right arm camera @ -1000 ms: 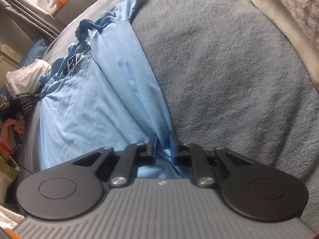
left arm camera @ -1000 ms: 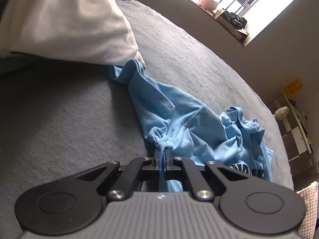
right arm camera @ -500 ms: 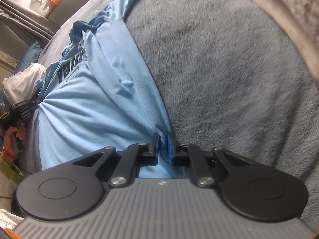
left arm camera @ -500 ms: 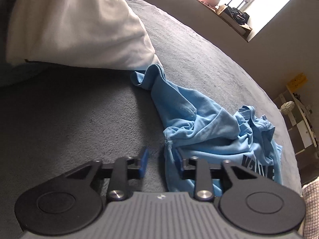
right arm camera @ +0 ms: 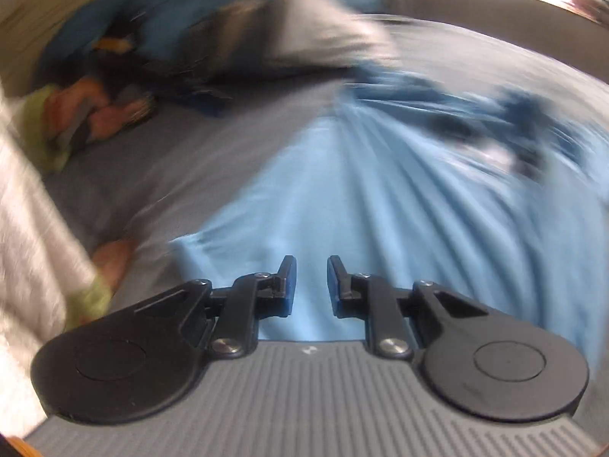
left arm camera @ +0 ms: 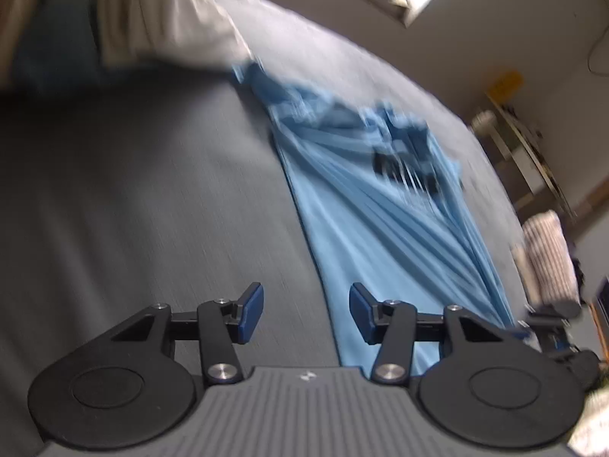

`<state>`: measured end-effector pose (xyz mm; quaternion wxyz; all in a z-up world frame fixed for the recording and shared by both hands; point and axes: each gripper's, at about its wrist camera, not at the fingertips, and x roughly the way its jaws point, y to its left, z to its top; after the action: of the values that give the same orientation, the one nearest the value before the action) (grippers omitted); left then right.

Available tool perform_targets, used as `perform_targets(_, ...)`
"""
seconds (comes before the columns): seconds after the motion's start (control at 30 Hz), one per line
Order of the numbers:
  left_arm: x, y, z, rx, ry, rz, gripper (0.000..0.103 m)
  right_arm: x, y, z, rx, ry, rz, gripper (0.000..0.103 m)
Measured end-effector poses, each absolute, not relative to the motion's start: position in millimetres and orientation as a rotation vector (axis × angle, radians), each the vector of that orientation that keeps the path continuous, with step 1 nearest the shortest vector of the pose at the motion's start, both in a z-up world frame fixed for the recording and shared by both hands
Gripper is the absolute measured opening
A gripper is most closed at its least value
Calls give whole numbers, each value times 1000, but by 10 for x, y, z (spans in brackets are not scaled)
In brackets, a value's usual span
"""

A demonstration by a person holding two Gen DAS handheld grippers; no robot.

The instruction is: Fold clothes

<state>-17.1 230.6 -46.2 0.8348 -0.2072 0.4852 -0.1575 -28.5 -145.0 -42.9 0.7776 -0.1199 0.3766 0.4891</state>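
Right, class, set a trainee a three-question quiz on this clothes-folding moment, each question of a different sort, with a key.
1. True or false: the left gripper is clamped on the light blue T-shirt.
2. Multiple choice: the T-shirt lies on a) a wooden table, b) a grey blanket, c) a tiled floor.
3. Short answer: what lies at the T-shirt's far end in the left wrist view?

Key
1. False: its jaws have just been opening, and nothing is pinched between them. The right gripper has also just been opening, its pads apart above the shirt.
2. b
3. A white pillow.
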Motion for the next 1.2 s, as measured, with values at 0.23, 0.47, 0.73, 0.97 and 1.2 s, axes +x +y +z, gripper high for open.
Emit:
perform_targets(0.23,-692,2015,-1006,-650,1140,-442,29,-700,-491,-576,-558,756,1339,17)
perform_targets(0.47,-827,2149,-1338,-885,1155,-417,11,-969,-301,-697,-755,674,1288,24)
perform_targets(0.73,-875,2221,-1422,-956,1140,-405,10,-945,-378,-794,-719,758,1223,4)
perform_targets(0.97,-889,2187,-1503,-986,1168,-406,10,-1018,-468,-780,-728,721,1239,4)
perform_targets(1.2,-823,2033,-1535,-912,1236,-367,5,-1044,-377,-770,-727,612,1204,5)
